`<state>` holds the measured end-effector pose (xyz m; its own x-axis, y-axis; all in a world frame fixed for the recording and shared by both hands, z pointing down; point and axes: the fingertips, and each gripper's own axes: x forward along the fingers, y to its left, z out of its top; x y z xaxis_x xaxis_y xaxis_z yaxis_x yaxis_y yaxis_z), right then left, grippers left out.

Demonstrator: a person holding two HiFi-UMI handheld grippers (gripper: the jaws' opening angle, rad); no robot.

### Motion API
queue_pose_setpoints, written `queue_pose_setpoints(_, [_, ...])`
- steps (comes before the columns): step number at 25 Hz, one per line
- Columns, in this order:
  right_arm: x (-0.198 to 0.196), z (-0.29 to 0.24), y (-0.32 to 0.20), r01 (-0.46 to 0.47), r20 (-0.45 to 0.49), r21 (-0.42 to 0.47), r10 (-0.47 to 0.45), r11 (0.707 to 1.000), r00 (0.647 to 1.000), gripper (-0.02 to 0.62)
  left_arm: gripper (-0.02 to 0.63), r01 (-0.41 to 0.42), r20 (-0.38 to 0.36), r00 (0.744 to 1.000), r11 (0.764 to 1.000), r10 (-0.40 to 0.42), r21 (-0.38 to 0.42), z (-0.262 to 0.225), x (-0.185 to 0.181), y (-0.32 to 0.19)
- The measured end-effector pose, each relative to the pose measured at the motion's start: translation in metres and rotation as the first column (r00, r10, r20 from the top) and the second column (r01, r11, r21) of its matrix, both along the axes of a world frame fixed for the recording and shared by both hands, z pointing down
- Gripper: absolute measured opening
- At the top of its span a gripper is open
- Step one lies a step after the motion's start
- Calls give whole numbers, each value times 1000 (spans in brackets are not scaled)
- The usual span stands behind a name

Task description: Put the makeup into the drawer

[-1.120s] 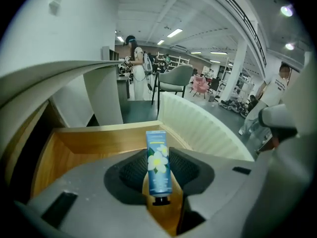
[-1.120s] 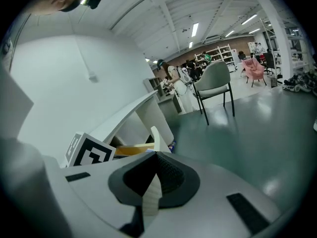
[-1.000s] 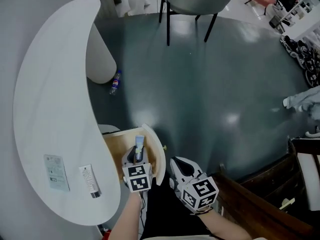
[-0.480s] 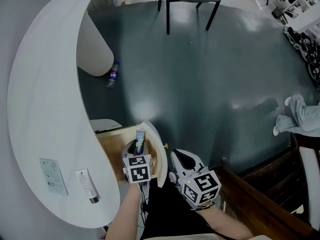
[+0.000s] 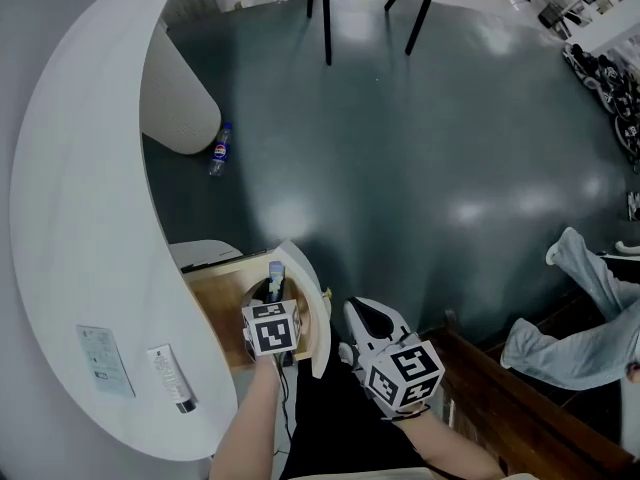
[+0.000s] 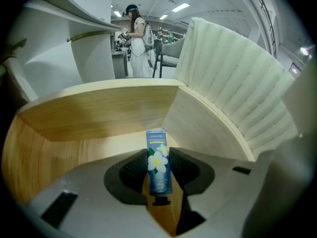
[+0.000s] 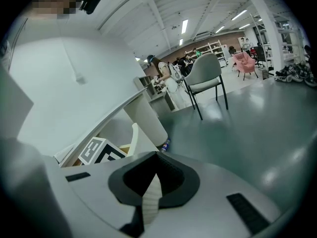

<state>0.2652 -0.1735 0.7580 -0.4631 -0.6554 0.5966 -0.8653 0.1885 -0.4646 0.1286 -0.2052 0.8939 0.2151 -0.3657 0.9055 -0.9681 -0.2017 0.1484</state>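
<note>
A glossy dark grey-green floor [image 5: 420, 168] fills the room, mirroring pale patches of the ceiling strip lights [image 7: 184, 26]. A white crescent desk [image 5: 70, 218] curves along the left on a ribbed white pedestal [image 5: 175, 103], a small bottle [image 5: 219, 151] lying on the floor just beside it. A grey chair [image 7: 205, 73] on black legs stands at the far side, open shelves [image 7: 210, 47] beyond it, and dark wooden furniture [image 5: 520, 408] sits at lower right.
</note>
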Motion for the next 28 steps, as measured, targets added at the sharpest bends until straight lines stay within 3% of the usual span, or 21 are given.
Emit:
queue_pose_setpoints(10, [-2,5,-4,-12,13,-5,12,1000,1000,20,146,25,-1,1000,997,-25,-67,14,-2,4])
queue_pose_setpoints(28, [7,5,2,-26,18,-8,26,1000,999,20,147,15,7,1000,998,-14,-59,12,-1,3])
